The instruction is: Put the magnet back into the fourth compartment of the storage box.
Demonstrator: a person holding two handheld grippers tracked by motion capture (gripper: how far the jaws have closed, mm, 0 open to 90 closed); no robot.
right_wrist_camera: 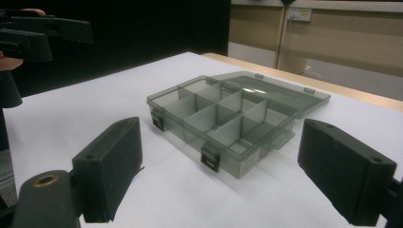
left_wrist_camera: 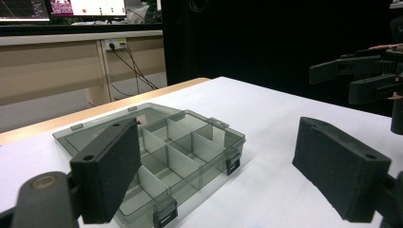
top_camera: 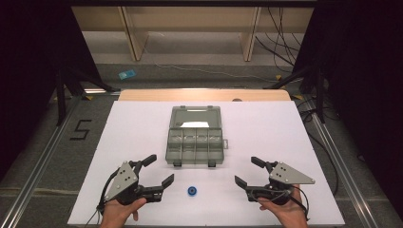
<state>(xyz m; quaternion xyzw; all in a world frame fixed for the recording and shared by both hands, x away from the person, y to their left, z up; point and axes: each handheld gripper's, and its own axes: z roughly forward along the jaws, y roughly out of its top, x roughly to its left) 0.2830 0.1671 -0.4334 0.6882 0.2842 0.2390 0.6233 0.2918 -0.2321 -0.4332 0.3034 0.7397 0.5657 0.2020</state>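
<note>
A: Start big. What's on the table (top_camera: 142, 128)?

B: White top, and on it, toward the far middle, a clear grey compartment box (top_camera: 195, 137). Its lid lies flat open behind it and every compartment I can see is empty.

A: And the two grippers?

B: The left gripper (top_camera: 159, 171) sits at the near left, jaws spread wide with nothing between them. The right gripper (top_camera: 247, 171) is at the near right, also wide open and holding nothing. Both are well clear of the box.

A: Anything to go in the box?

B: A small blue ring (top_camera: 192, 191), lying on the table between the grippers, nearer the person than the box and apart from both.

A: So how far along?

B: I'd say barely begun. The box is open and ready, but the ring is untouched; picking it up and dropping it into a compartment are all left, perhaps closing the lid too.
</note>
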